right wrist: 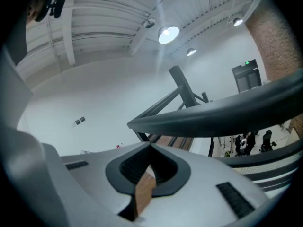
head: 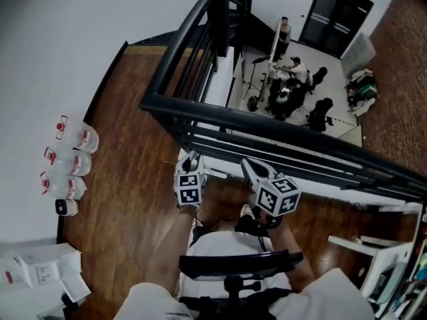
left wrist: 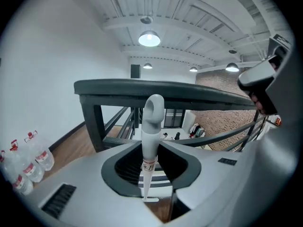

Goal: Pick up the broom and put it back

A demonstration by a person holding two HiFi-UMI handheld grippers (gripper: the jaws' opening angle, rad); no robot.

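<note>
Left gripper (left wrist: pixel 150 148) pinching white broom handle (left wrist: pixel 154 110), handle's lower end hidden, right gripper (right wrist: pixel 150 146) at its 3 o'clock, apparently pressed together, empty.

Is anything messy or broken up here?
Not really. The water bottles sit in a row against the wall. Nothing looks spilled on the wooden floor. The white broom handle stands upright, clamped in the left gripper.
</note>
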